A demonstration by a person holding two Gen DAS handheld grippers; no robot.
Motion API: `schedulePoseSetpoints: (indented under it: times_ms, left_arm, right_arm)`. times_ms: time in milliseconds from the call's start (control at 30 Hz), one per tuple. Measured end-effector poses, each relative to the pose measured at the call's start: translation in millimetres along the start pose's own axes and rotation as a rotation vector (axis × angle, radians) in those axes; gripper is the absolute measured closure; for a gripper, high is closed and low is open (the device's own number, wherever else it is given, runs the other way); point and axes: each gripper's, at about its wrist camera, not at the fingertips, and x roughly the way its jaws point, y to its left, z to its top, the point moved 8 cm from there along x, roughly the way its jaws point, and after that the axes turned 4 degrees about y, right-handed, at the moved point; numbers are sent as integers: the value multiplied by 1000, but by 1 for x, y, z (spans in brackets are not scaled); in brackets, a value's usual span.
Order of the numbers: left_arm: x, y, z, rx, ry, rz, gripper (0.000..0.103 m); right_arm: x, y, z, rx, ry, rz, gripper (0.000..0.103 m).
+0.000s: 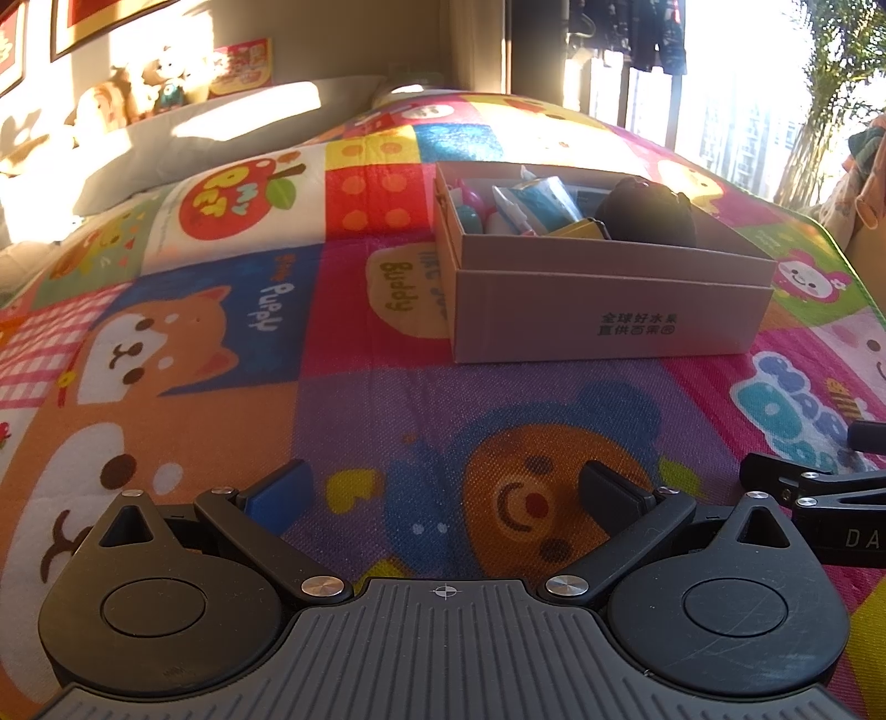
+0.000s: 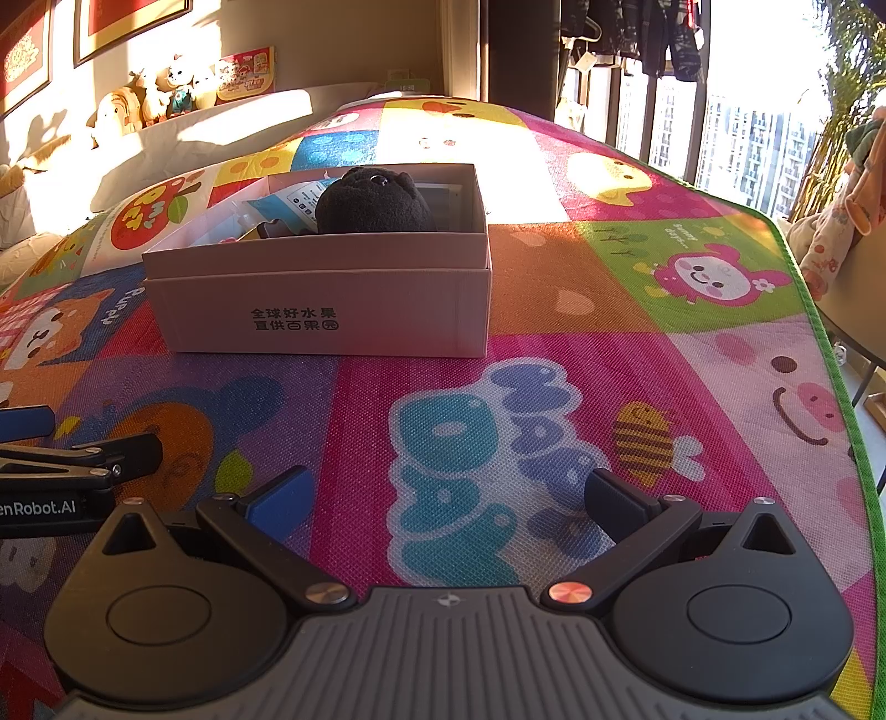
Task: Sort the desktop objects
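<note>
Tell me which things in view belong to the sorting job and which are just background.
Job: cardboard box; inside it the black plush toy, blue-and-white packet and small pink and teal items; left gripper and right gripper, both open and empty.

Background: play mat, stuffed animals, hanging clothes.

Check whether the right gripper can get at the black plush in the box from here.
Probably yes. The right gripper is open and empty, the box is uncovered, and the black plush pokes above its rim. Only bare mat lies between; it would need to clear the near wall from above.
</note>
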Motion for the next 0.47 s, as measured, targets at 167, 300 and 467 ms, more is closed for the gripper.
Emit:
schedulePoseSetpoints:
  times_ms: [167,300,467]
  left_arm:
    - [-5,-1,-4,8,40,6,0]
    - [-8,-1,-7,-2,48,-6,0]
    - [-8,-1,-7,1,45,-11,0]
  right_arm:
    - [0,0,0,0,0,0,0]
    - [0,0,0,1,0,1,0]
    - [0,0,0,0,0,-1,0]
